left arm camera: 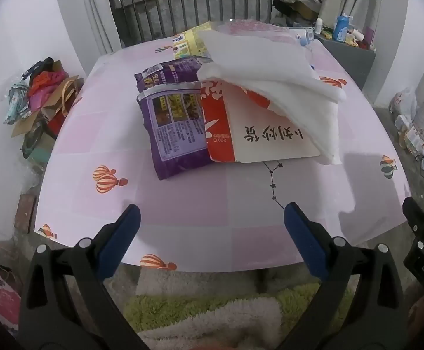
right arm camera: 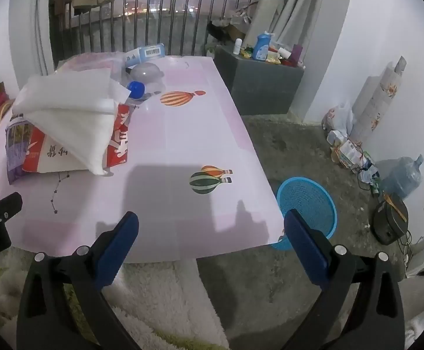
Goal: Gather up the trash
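Both tongs spread wide, nothing in them: left tongs (left arm camera: 212,227) and right tongs (right arm camera: 212,230) hang over the near edge of the bench (left arm camera: 182,204). Trash pile sits mid-bench: purple packet (left arm camera: 174,134), red-and-white carton (left arm camera: 255,134), white foam sheet (left arm camera: 270,70) draped on top. Blue basket (right arm camera: 308,204) on the floor, right of the bench. I'd take the foam sheet first by its near corner, then carry it right to the basket.

Each hand-held gripper (left arm camera: 212,218) (right arm camera: 212,224) has black plastic arms, silver screws and blue ribbed pads (left arm camera: 302,233)
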A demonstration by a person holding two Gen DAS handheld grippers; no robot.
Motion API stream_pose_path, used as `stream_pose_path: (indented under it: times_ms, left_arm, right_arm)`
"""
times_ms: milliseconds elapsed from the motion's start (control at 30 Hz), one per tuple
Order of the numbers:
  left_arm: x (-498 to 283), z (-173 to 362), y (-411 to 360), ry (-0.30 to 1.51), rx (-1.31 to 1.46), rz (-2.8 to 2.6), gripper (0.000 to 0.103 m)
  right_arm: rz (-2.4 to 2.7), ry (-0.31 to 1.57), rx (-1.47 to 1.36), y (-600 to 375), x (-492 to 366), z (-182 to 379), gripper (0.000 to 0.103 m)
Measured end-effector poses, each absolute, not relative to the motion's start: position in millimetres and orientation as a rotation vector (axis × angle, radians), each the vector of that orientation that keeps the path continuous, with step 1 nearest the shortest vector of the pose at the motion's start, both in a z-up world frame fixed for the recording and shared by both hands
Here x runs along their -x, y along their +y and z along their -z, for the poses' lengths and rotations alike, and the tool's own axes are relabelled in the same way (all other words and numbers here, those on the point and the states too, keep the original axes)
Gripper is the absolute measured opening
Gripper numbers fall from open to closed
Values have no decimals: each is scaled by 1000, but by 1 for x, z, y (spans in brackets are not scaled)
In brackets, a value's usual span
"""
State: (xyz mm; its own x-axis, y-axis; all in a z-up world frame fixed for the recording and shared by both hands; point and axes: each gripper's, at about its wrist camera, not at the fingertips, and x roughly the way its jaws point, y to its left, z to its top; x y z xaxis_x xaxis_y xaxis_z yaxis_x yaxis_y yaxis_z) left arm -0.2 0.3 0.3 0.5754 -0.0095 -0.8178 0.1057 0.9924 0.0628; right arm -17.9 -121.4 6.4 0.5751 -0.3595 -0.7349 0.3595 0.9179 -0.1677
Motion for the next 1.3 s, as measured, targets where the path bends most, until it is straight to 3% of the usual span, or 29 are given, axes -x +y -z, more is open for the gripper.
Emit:
stream_pose_path:
  times_ms: [1300]
  left_arm:
    - [-3, 0, 5, 958, -105, 62, 94]
  right_arm:
    - [419, 868, -30, -126, 15, -4, 97]
